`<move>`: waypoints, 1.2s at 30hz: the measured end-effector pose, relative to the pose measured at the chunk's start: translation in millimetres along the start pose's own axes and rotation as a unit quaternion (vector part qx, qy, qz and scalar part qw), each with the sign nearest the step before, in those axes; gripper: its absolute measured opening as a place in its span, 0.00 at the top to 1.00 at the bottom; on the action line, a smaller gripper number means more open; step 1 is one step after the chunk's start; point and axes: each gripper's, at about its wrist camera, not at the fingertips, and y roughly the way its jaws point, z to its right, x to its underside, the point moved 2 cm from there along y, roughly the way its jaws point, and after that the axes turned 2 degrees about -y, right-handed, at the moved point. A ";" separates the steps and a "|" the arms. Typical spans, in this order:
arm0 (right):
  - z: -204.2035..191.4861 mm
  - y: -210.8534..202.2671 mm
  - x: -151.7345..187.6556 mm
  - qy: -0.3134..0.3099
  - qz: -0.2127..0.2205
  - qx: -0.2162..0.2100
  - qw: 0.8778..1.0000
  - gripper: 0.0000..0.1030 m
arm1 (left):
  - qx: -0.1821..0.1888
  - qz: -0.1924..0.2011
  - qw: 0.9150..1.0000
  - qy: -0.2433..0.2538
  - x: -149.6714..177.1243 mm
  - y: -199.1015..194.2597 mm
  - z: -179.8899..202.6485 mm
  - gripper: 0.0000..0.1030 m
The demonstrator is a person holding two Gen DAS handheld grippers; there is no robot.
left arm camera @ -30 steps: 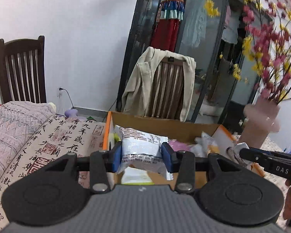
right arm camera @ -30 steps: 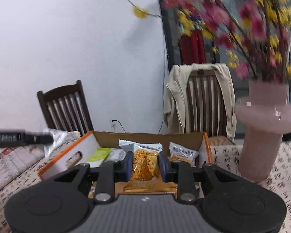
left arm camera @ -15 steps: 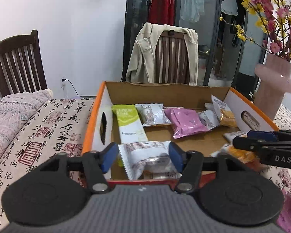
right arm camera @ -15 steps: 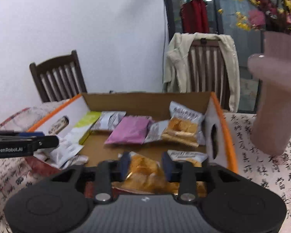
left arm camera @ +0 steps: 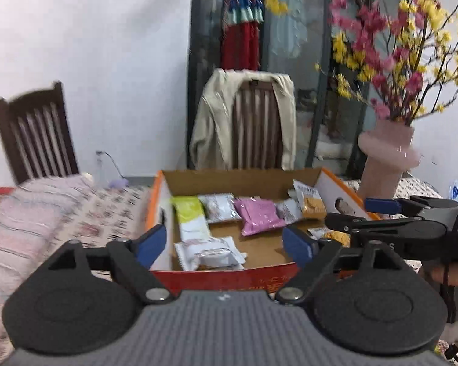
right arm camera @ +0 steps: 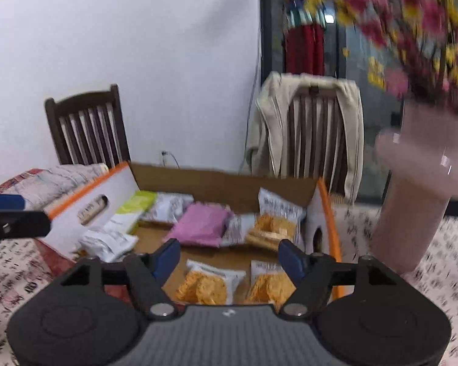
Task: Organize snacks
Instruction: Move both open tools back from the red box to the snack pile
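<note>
- Both grippers have let go since a second ago: the white packet that sat between the left gripper's pads and the orange packet between the right gripper's pads now lie in the box
- left gripper [left arm camera: 223, 244]: jaws opening, already wide, nothing pressed by the blue pads; it hangs at the near edge of the cardboard box [left arm camera: 229, 276]
- white snack packet [left arm camera: 212, 253] lies just ahead of and below those pads, in the box's near left corner, touching neither pad
- right gripper [right arm camera: 229, 257]: jaws opening, spread apart, empty; two orange snack packets [right arm camera: 206, 283] lie side by side directly under it, at the near right of the box
- farther ahead in the box: a green packet [left arm camera: 187, 212], a pink packet [left arm camera: 258, 218] and another orange packet [right arm camera: 274, 225] leaning by the right wall
- beyond, to the right of both grippers, a pink vase [left arm camera: 384, 160] with blossoms stands on the patterned cloth [right arm camera: 442, 271]
</note>
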 end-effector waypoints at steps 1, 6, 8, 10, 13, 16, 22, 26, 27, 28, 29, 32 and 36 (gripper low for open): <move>-1.6 -8.0 -2.3 0.002 0.006 0.001 1.000 0.27 | -0.004 0.004 1.000 -0.003 -2.4 -9.5 -1.1 0.14; -14.5 -55.9 -6.8 -0.018 0.023 0.003 1.000 0.22 | -0.011 0.033 0.999 -0.013 -9.5 -57.6 -6.0 0.12; -19.4 -80.5 -0.8 -0.026 0.025 0.004 0.999 0.22 | -0.016 0.046 0.999 -0.012 -5.5 -79.9 -5.3 0.10; -23.1 -106.6 7.6 -0.025 0.029 0.001 0.999 0.19 | -0.009 0.057 0.998 -0.013 1.4 -102.8 -6.1 0.05; -26.4 -144.5 21.8 -0.010 0.044 -0.005 0.999 0.15 | 0.000 0.067 0.997 -0.026 22.8 -137.7 -5.4 0.04; -31.5 -173.8 35.0 0.007 0.049 -0.016 0.999 0.15 | 0.007 0.065 0.997 -0.033 49.7 -170.6 0.0 0.02; -60.6 -226.2 63.7 -0.001 0.049 -0.037 0.998 0.12 | 0.000 0.066 0.998 -0.023 103.7 -225.3 15.3 0.00; -81.1 -265.2 89.2 0.004 0.052 -0.059 0.997 0.10 | 0.002 0.058 0.998 -0.018 137.2 -255.8 18.8 0.00; -86.0 -276.6 97.1 0.007 0.053 -0.062 0.997 0.10 | 0.001 0.056 0.998 -0.018 146.1 -262.5 18.6 0.00; -90.1 -284.9 103.0 0.007 0.054 -0.063 0.997 0.10 | 0.000 0.054 0.998 -0.018 154.0 -269.7 18.3 0.00; -94.7 -294.5 110.2 0.006 0.057 -0.064 0.996 0.10 | -0.001 0.052 0.999 -0.015 162.0 -276.5 17.9 0.00; -108.0 -322.4 134.2 -0.001 0.057 -0.065 0.996 0.10 | -0.009 0.048 0.999 -0.018 182.5 -294.6 11.7 0.00; -115.7 -353.6 167.7 0.009 0.059 -0.064 0.996 0.09 | -0.011 0.027 0.999 -0.044 206.7 -308.6 -1.6 0.00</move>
